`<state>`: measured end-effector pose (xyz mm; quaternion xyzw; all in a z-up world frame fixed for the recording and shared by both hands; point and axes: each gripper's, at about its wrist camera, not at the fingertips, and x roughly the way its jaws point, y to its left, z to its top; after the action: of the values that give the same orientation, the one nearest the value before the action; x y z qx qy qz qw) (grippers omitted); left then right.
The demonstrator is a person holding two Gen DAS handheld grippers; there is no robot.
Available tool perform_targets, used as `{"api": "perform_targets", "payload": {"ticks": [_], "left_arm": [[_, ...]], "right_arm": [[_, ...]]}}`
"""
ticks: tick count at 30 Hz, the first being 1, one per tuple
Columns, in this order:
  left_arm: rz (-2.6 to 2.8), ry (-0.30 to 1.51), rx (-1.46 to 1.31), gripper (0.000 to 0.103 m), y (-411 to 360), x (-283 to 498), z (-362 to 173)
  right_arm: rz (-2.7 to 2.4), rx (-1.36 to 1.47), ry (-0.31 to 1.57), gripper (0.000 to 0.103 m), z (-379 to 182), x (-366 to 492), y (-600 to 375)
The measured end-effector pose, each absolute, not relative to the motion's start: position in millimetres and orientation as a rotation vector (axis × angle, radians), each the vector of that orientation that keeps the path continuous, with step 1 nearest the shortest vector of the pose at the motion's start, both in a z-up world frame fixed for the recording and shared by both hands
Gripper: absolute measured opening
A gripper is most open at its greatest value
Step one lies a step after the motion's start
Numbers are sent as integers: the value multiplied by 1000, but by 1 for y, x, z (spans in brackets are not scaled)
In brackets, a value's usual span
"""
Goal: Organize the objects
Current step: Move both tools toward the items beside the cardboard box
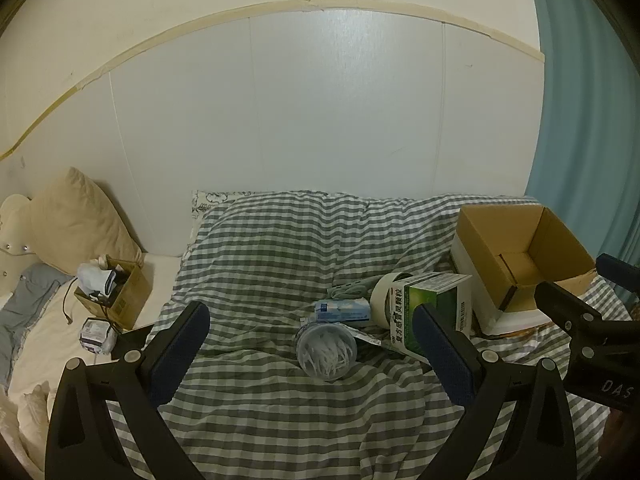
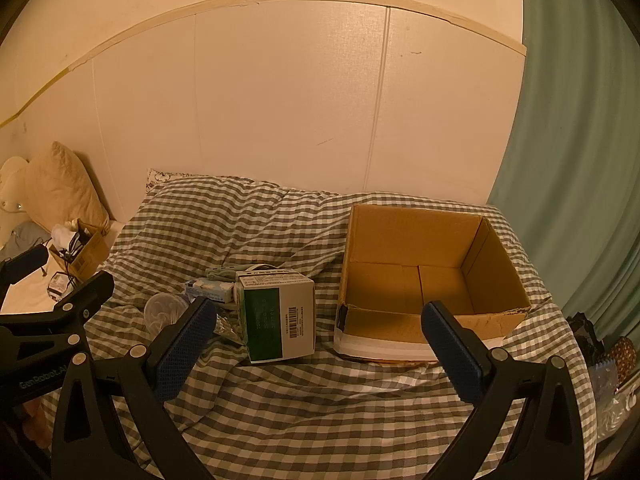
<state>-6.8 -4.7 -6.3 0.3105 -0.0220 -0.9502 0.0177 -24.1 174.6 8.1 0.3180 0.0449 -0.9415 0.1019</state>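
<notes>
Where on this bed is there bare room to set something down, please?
The checked duvet is bare in front of the green medicine box and the cardboard box, and beyond them toward the wall. The box interior is empty. It is crowded around the clear tub, tissue pack and tape roll.

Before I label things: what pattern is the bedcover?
Grey-and-white check; the bedcover shows truest in the left wrist view.

Green-white medicine box [image 2: 278, 316] stands beside open carton [image 2: 432, 276].
</notes>
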Motion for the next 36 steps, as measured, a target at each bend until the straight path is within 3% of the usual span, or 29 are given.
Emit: {"api": "perform_targets", "payload": {"ticks": [36], "left_arm": [[-2924, -90, 972, 103, -7, -8, -12]], "right_arm": [[-2743, 940, 121, 103, 8, -24, 174]]}}
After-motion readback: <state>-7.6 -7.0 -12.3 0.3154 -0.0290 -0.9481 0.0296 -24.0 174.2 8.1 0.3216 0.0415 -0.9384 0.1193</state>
